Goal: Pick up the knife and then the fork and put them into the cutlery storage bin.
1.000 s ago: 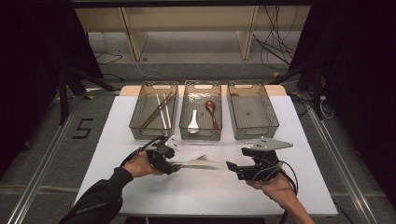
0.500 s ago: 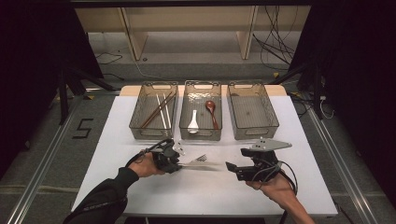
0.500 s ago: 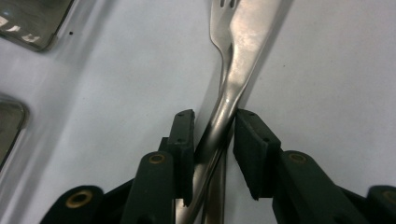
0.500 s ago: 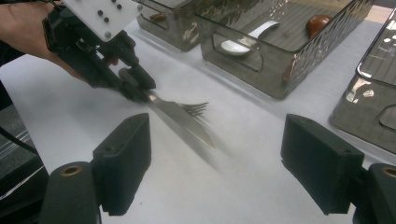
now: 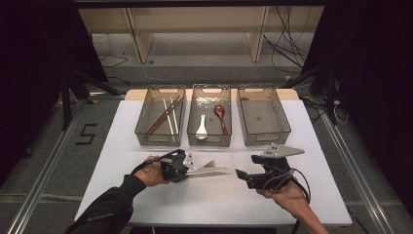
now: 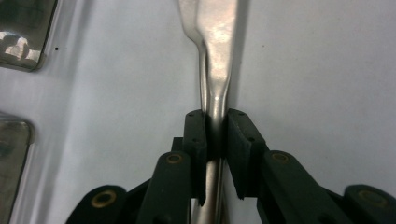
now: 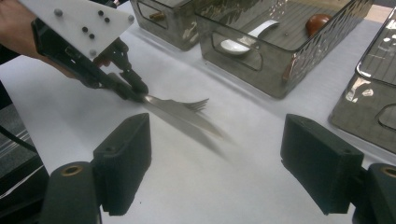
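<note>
Steel cutlery lies near the front edge of my white surface (image 5: 146,122): one knife (image 5: 209,172) and one fork (image 5: 208,164), side by side. Three clear bins (image 5: 263,117) line the back edge, holding two chopstick pairs (image 5: 165,114) and two spoons (image 5: 201,126). My left gripper (image 6: 215,135) has just been closing; its fingers (image 6: 195,135) now clamp the knife's handle. My right gripper (image 7: 215,163) hovers nearby, fingers (image 7: 322,161) wide apart, holding nothing.

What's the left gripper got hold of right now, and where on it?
The left gripper has just been closing and clamps a metal knife by its handle.
</note>
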`<state>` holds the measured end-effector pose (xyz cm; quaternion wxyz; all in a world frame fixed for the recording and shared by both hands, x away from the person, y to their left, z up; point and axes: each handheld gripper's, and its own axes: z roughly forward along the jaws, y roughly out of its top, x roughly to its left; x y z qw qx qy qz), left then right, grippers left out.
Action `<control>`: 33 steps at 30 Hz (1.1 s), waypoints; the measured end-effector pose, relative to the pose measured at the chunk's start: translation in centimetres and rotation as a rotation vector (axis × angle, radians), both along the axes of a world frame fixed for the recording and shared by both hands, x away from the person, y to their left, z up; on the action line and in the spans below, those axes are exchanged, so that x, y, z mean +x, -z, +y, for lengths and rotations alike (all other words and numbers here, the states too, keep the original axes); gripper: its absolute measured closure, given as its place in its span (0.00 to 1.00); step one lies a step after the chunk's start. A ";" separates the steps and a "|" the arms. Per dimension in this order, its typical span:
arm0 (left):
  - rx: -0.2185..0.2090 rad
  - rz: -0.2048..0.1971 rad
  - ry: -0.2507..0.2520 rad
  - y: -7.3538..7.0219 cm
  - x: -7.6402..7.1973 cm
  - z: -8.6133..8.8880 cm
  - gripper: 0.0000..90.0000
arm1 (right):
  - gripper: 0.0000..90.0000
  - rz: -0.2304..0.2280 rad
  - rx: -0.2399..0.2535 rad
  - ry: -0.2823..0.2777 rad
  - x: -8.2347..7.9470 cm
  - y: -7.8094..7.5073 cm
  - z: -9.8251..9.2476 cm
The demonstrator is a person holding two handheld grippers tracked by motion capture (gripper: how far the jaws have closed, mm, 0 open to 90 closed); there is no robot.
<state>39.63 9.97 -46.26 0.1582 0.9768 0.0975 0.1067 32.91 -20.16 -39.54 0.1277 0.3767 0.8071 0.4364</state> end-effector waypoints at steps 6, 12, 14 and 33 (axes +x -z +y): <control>-0.007 0.010 -0.004 0.0 0.0 0.2 0.88 | 0.28 0.000 -0.002 -0.001 0.0 0.0 0.0; -0.033 0.028 -0.008 -0.1 0.2 0.7 0.88 | 0.28 0.000 -0.002 -0.001 0.0 0.0 0.0; -0.041 0.029 -0.013 -0.3 0.2 0.7 0.88 | 0.28 0.000 -0.001 -0.001 0.0 0.0 0.0; -0.190 0.106 -0.091 -2.6 0.1 1.4 0.88 | 0.28 -0.009 0.005 0.001 0.0 -0.1 0.0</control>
